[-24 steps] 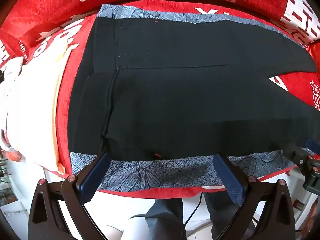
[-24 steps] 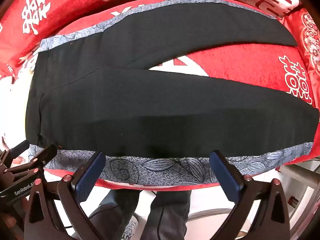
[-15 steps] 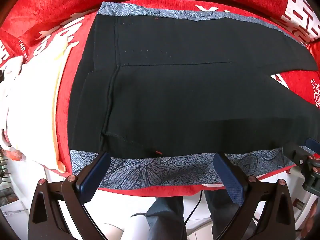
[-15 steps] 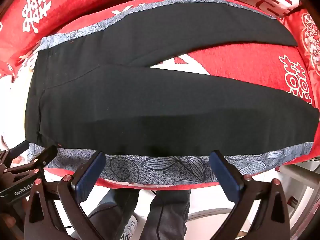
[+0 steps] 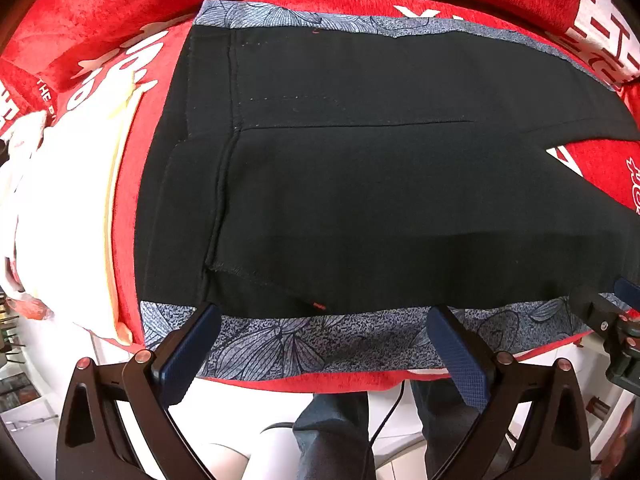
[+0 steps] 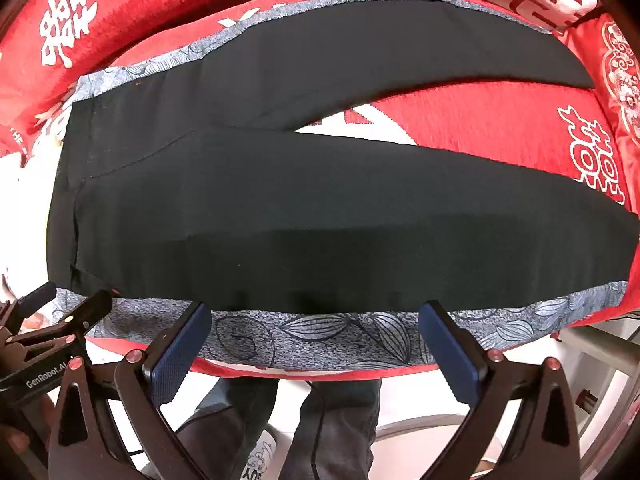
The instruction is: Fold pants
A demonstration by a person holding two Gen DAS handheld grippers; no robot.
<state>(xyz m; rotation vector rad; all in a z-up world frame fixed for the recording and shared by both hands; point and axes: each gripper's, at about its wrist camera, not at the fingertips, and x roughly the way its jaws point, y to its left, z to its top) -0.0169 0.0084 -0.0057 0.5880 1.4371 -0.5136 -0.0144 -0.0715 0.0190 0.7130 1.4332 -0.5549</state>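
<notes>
Black pants [image 5: 380,184] spread flat across a red cover [image 6: 500,132] with white lettering, waistband toward the white fabric pile [image 5: 52,208], legs splayed apart away from it with red showing in the gap between them. Patterned grey side stripe [image 5: 320,340] along the pants' near edge, a matching one along the far edge. Left gripper [image 5: 320,354] wide open, empty, hovering just over the near stripe at the hip end. Right gripper [image 6: 316,344] likewise wide open and empty, over the same stripe along the nearer leg. A person's trouser legs [image 6: 332,428] below the pants' near edge
</notes>
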